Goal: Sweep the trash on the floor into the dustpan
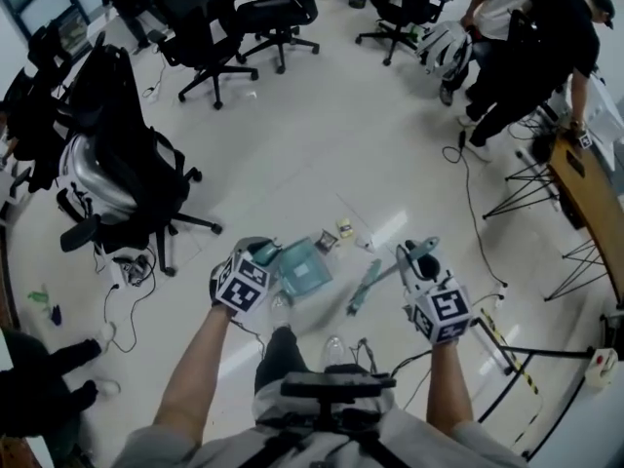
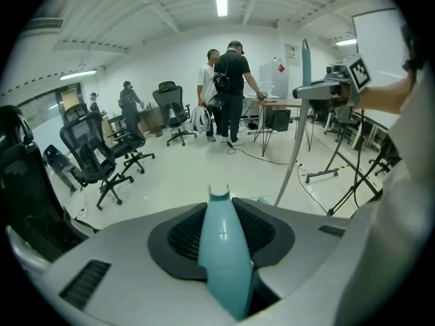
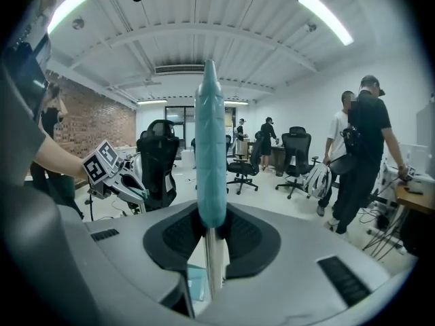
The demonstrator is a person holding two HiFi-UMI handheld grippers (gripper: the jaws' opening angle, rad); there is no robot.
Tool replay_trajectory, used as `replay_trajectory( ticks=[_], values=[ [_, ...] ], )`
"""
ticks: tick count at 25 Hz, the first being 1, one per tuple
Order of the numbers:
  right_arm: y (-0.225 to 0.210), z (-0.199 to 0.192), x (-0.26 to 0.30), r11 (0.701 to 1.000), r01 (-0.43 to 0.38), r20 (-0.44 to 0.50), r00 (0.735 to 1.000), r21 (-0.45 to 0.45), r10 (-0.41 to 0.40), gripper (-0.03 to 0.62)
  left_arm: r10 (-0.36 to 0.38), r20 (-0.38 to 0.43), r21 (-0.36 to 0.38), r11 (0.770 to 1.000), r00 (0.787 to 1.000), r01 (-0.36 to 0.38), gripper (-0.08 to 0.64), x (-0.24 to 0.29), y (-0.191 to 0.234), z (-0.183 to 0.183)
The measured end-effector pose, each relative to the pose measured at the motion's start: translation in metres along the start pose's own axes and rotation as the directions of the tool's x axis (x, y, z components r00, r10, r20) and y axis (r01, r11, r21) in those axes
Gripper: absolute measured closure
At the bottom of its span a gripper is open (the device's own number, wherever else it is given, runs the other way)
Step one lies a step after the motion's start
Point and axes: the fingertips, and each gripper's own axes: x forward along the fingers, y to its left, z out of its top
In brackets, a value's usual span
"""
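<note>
Glossy pale floor [image 1: 322, 154] lies open ahead, ringed by black mesh office chairs [image 1: 210, 18]. The left gripper [image 1: 261, 253] is clamped on the handle of the smooth teal plastic dustpan [image 1: 304, 269], its squarish pan down near the floor. The right gripper [image 1: 419, 258] pinches the broom [image 1: 363, 289] (metal pole, teal sleeve). Three small scraps [image 1: 328, 242] lie just beyond the pan.

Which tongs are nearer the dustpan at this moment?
Left. The left tongs grip the dustpan by its handle; the right tongs hold the broom, whose brush lies between them and the dustpan.
</note>
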Motion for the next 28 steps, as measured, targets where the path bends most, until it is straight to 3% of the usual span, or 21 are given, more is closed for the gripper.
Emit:
replay_trajectory(
  ticks=[8, 15, 22, 28],
  values=[
    [-0.027, 0.003, 0.045, 0.974, 0.218, -0.061, 0.975, 0.054, -0.215, 0.515, -0.139, -0.029, 0.093, 0.986, 0.990, 0.141, 0.446, 0.064, 0.070, -0.001],
    [-0.059, -0.017, 0.066, 0.951, 0.307, -0.091, 0.949, 0.034, -0.303, 0.515, -0.200, -0.082, 0.158, 0.965, 0.976, 0.211, 0.446, 0.114, 0.094, 0.000],
    [-0.109, -0.030, 0.080, 0.950, 0.310, -0.087, 0.948, 0.049, -0.305, 0.517, -0.187, -0.118, 0.218, 0.953, 0.975, 0.210, 0.446, 0.158, 0.083, 0.016],
    [-0.157, -0.040, 0.118, 0.974, 0.224, -0.095, 0.969, -0.034, -0.226, 0.517, -0.170, -0.126, 0.236, 0.952, 0.977, 0.196, 0.446, 0.181, 0.071, 0.040]
  ],
)
